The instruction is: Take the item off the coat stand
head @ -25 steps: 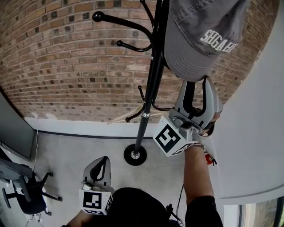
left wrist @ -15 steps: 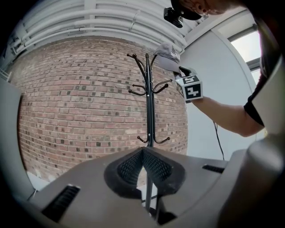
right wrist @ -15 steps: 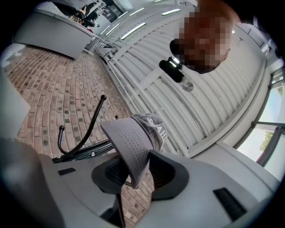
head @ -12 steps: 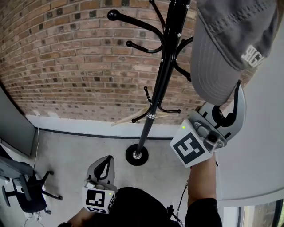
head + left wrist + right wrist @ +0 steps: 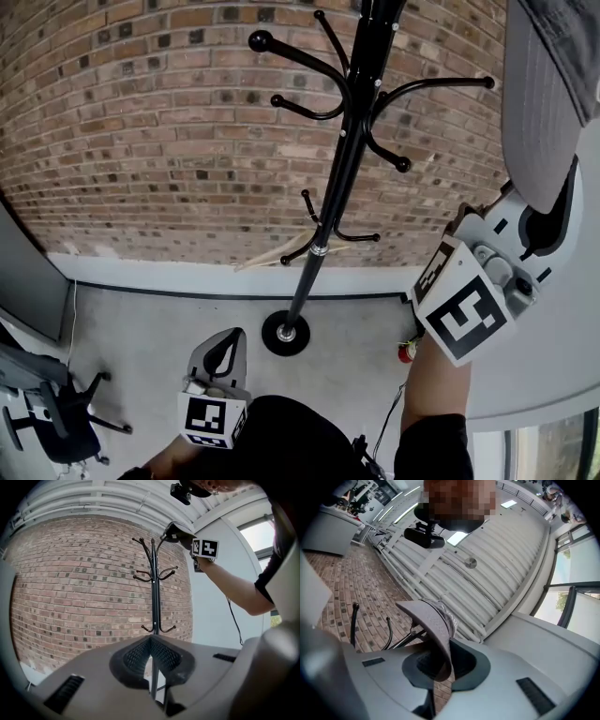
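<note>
Brick wall [image 5: 141,122] backs a black metal coat stand [image 5: 337,178]; upper right, the right gripper [image 5: 553,211], jaws just closing, clamps a grey fabric cap [image 5: 544,84] by its curved brim; left gripper [image 5: 217,349] pinched together, empty.

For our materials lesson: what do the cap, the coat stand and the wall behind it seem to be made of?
Cap: grey woven fabric, likely cotton; matte, stitched seams.
Coat stand: probably metal, glossy black; thin tubes with highlights.
Wall: red-brown brick, rough, mortar joints.
</note>
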